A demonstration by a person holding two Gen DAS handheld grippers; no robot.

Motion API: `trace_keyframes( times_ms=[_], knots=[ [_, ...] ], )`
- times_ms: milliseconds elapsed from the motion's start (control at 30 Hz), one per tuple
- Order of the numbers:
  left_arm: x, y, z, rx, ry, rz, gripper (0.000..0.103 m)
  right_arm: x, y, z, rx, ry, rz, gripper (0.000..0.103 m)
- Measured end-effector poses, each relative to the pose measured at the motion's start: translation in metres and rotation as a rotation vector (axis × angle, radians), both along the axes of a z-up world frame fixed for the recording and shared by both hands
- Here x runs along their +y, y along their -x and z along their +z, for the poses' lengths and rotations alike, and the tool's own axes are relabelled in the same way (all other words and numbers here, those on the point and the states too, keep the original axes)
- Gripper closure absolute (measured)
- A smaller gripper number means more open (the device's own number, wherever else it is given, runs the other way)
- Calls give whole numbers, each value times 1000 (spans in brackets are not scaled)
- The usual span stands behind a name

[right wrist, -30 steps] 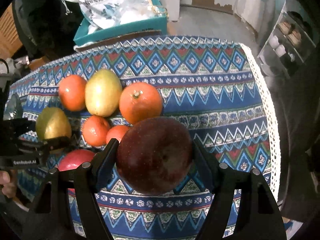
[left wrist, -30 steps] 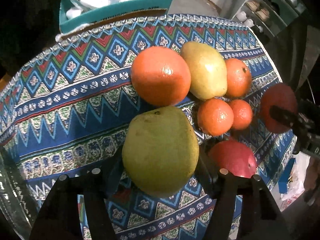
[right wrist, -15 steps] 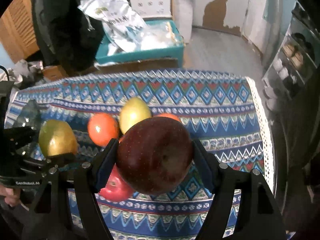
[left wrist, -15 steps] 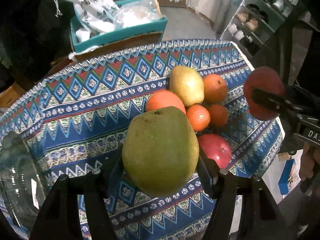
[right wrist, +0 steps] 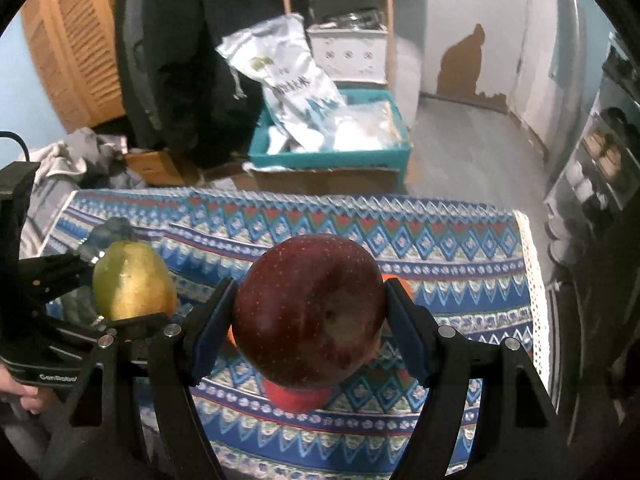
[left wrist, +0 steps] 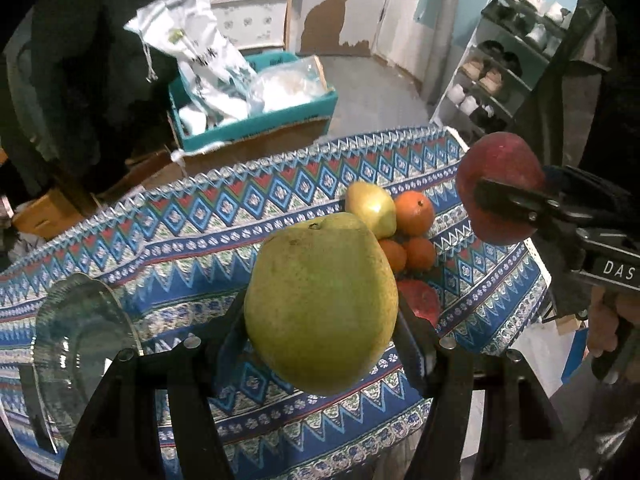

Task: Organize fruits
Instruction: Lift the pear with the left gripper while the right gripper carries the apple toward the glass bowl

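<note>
Both tools have risen since a second ago, and the fruit pile on the desk now looks smaller and farther below them. Clamped between the pads of the left tool [left wrist: 320, 320] is a large green-yellow pear [left wrist: 320, 304], held clear above the patterned blue, red and white cloth [left wrist: 192, 240] that covers the desk. The right tool [right wrist: 308, 316] is clamped on a dark red apple [right wrist: 308, 312], also held up off the cloth; seen from the left wrist, that apple hangs to the right of the pile and above it. On the cloth lie a yellow pear [left wrist: 370, 206], three oranges of which the largest [left wrist: 414, 212] sits just beside the yellow pear, and a bright red apple [left wrist: 420, 300] partly hidden behind the held pear. A clear glass plate [left wrist: 76, 332] sits at the left end of the desk. Beyond the desk, a teal cardboard box [left wrist: 256, 120] on the floor holds white plastic bags.
</note>
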State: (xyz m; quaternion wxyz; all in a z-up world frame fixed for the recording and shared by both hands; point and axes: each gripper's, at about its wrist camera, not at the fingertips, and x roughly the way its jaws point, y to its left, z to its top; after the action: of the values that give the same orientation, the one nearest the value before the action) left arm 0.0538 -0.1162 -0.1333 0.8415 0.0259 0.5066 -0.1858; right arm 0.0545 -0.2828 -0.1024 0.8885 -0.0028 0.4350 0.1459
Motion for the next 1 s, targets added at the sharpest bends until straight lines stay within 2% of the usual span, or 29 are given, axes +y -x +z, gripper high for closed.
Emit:
trace_keyframes(
  times_ms=[500,1000],
  knots=[
    [46,20,33,-82,22,43,35,60,1,37,-52,-57,119,29],
    [117,30,42,-104,36,171,35,139,-17,41,-32,-95,236,29]
  ],
)
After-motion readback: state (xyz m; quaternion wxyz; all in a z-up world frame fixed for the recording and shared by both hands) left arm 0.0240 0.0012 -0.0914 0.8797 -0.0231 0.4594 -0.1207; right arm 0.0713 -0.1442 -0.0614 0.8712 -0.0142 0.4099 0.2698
